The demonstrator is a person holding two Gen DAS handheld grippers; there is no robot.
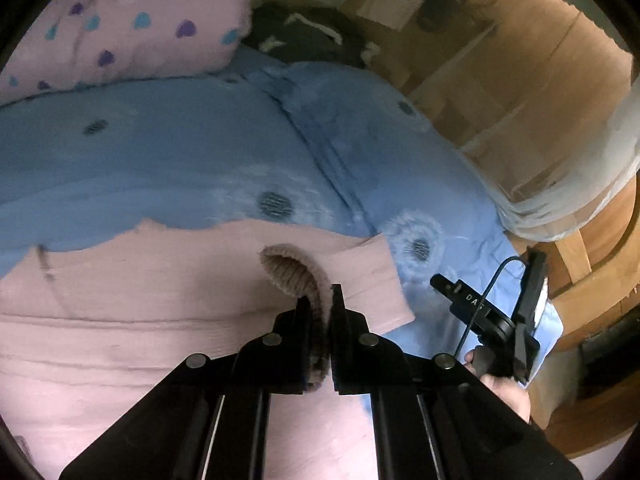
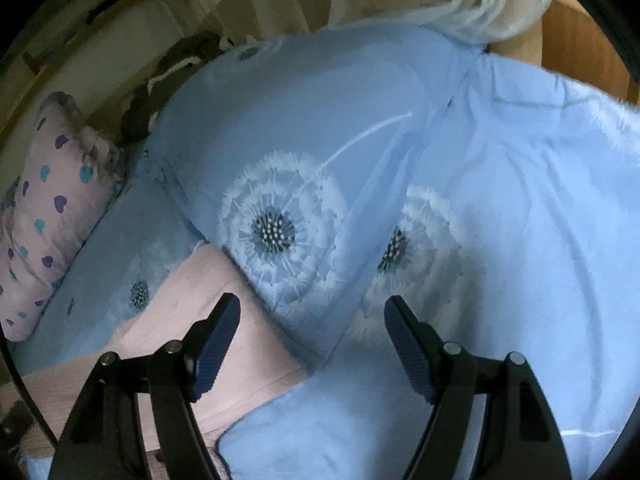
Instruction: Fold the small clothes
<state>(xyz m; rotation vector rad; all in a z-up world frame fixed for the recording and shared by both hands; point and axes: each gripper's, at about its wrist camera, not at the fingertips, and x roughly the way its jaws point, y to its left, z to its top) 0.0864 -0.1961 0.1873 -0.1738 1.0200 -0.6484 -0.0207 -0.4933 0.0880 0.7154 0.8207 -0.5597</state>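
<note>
Left gripper (image 1: 322, 300) clenched on the ribbed cuff (image 1: 298, 268) of the pink garment (image 1: 140, 320); the cuff rises straight ahead of the fingertips. The garment lies flat on the blue bedspread (image 1: 200, 160), long axis running crosswise. Right gripper (image 2: 312, 320) released, nothing between the fingers, over the bedspread with the garment's edge off its left finger. Left hand is nearer. Partial white letters on the right gripper's body (image 1: 472, 304), unreadable.

Black left gripper (image 1: 322, 300), round rivets; right gripper (image 2: 312, 316) ridged blue fingers (image 2: 216, 332).
</note>
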